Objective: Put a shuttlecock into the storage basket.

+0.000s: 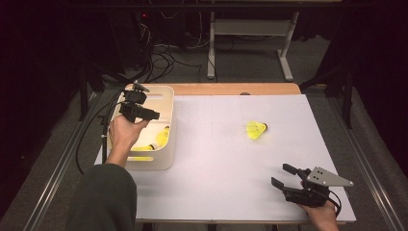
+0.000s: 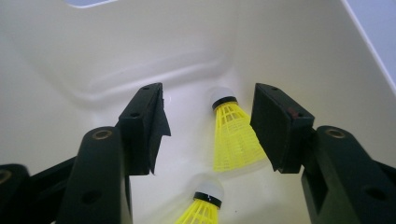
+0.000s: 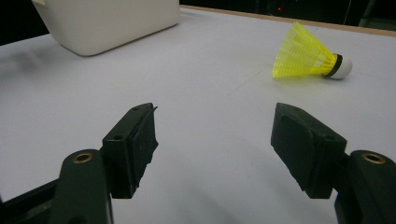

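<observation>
yellow shuttlecock [image 1: 257, 129] lies alone mid-table on its side, cork toward the right edge, up and left of the right gripper [image 1: 285, 176] (jaws spread, empty, the nearer one). left gripper [image 1: 141, 111] hangs spread over the cream bin [image 1: 163, 161] of shuttlecocks.

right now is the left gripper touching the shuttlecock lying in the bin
Apart. In the left gripper view the left gripper has its jaws wide open above the bin; the shuttlecock lies on the floor below, with bare bin floor between it and the left pad.
</observation>
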`<move>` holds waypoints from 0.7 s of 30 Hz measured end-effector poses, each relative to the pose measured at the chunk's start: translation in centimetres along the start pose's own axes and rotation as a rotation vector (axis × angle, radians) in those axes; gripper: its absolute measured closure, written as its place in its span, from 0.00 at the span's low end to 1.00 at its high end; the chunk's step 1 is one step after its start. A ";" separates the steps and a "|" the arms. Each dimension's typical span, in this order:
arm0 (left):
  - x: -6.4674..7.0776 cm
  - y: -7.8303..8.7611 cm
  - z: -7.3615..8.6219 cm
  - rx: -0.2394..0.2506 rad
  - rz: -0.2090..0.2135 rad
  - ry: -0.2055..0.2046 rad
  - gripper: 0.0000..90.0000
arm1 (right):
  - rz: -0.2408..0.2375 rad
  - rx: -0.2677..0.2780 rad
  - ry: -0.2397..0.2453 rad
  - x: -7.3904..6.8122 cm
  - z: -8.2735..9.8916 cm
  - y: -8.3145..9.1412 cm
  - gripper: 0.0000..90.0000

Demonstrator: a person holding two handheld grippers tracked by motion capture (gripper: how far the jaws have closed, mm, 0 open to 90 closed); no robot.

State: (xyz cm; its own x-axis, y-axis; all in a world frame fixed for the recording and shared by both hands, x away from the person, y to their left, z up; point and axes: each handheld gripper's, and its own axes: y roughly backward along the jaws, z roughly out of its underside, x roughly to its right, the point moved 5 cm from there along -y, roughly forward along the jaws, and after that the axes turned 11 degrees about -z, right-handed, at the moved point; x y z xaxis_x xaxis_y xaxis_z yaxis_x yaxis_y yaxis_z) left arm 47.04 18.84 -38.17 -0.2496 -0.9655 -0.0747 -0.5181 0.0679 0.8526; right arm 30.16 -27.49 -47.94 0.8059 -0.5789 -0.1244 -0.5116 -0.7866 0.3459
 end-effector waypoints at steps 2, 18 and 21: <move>0.1 0.1 0.0 0.005 0.000 -0.001 0.49 | -0.003 0.000 0.000 0.0 0.0 0.0 0.35; 1.2 1.3 -0.1 0.040 0.020 -0.030 0.45 | -0.002 0.006 0.000 0.0 0.0 0.0 0.35; 1.2 1.6 -0.1 0.046 0.023 -0.031 0.44 | -0.002 0.008 -0.004 0.0 0.0 0.0 0.35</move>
State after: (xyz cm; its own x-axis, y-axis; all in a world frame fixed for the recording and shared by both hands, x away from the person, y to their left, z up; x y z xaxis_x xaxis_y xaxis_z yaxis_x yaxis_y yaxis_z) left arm 46.01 17.75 -36.84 -0.2868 -0.9553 -0.0719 -0.5485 0.1022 0.8299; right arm 30.17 -27.52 -47.89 0.8060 -0.5777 -0.1288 -0.5120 -0.7897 0.3379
